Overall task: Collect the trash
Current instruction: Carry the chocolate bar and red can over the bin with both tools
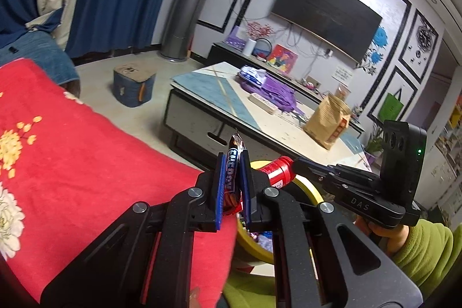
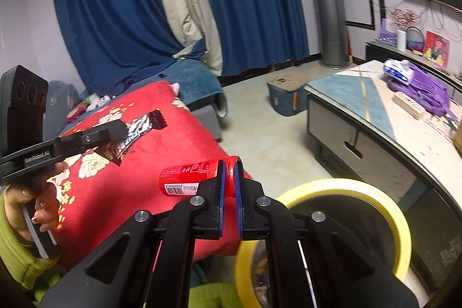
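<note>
Beside one yellow bin [image 2: 401,224], two grippers clamp one wrapper [image 1: 232,178], one red bottle [image 2: 184,178].

right tongs [image 2: 229,186] gripping red can [image 2: 190,176], yellow bin [image 2: 400,224]

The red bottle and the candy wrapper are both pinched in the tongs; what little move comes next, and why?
Probably carry the right tongs, shut on the red bottle, over the yellow bin and let go; the bin sits just beside them, open. The left tongs, gripping the candy wrapper, could follow.
</note>
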The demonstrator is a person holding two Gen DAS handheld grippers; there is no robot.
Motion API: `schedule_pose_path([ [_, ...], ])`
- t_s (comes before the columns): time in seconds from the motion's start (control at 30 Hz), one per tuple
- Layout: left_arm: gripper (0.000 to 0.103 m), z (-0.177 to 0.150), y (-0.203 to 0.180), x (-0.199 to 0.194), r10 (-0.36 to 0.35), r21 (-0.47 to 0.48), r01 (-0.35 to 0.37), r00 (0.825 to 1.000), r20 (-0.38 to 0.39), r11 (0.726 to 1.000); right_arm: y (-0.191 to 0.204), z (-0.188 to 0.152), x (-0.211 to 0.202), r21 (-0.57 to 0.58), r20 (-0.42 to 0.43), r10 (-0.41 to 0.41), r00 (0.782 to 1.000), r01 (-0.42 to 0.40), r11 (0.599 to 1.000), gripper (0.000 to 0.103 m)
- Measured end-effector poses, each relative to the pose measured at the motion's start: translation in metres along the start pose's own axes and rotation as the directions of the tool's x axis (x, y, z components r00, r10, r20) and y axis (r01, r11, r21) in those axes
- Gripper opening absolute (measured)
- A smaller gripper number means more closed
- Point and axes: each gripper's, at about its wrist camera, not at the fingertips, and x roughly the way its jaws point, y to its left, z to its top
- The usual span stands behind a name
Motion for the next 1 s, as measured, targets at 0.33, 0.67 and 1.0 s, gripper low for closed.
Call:
schedule_pose_path([
  [0.33,0.006,-0.01,-0.036,0.018,-0.043,0.057,0.044,0.999,-0.015,0.997,-0.031,-0.019,-0.028,0.043,0.022,-0.089,0.996,0.088,0.995,0.006],
  [0.67,0.006,-0.026,-0.067,0.038,-0.084,0.113,0.089,0.995,-0.048,0.99,-0.056,-0.036,-0.046,0.055,0.035,-0.184,0.982,0.182,0.982,0.006],
  [1.0,0.006,-0.047,-0.096,0.062,-0.113,0.164,0.13,0.988,-0.109,0.978,-0.09,-0.057,-0.061,0.11,0.022,-0.271,0.962,0.267,0.957,0.006],
])
